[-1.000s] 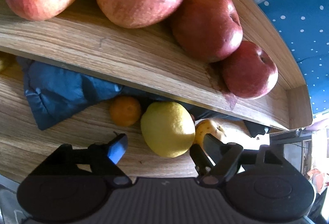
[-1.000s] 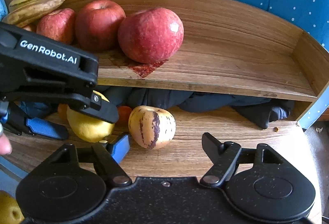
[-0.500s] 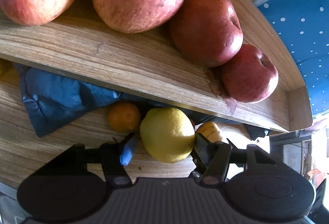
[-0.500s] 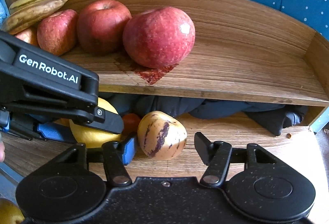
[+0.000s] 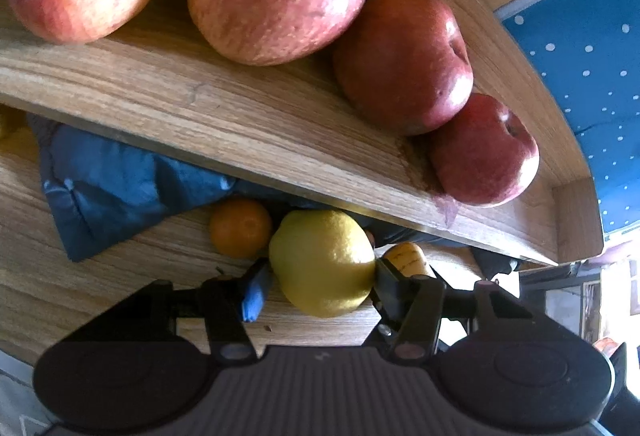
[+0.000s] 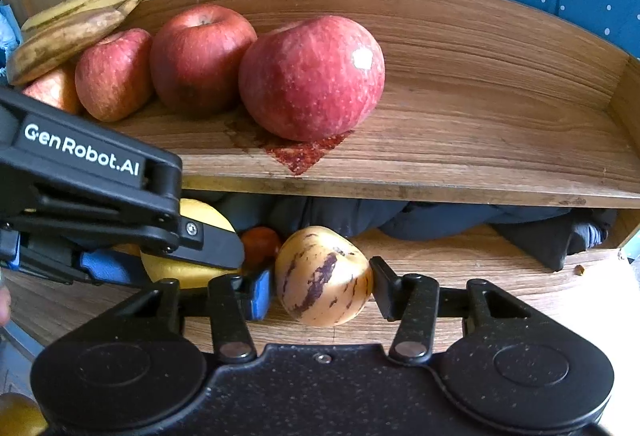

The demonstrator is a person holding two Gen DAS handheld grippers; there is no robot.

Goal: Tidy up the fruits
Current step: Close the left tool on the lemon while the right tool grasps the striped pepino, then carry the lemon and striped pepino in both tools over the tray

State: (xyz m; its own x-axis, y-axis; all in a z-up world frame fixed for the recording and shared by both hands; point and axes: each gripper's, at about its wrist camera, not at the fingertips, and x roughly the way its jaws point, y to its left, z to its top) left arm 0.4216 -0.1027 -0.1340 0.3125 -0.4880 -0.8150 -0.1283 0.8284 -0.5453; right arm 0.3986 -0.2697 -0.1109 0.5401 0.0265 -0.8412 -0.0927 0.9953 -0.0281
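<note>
Gripping a yellow lemon (image 5: 326,262), the left gripper (image 5: 320,276) had both fingers pressed against the fruit's sides on the lower wooden shelf (image 5: 100,276). Beside it, the right gripper (image 6: 322,286) pinched a pale, purple-streaked pepino melon (image 6: 322,276) between its blue pad and black finger, at about 3 o'clock from the lemon. A small orange (image 5: 240,228) lay just behind the lemon at 11 o'clock, next to a crumpled blue cloth (image 5: 116,187). On the upper shelf (image 6: 460,139), four red apples (image 6: 312,77) sat in a row, with browning bananas (image 6: 68,31) at their 10 o'clock. The sorting looked partly done: apples and bananas were already grouped above, while the lemon, melon and orange remained below, neither held fruit yet lifted.
</note>
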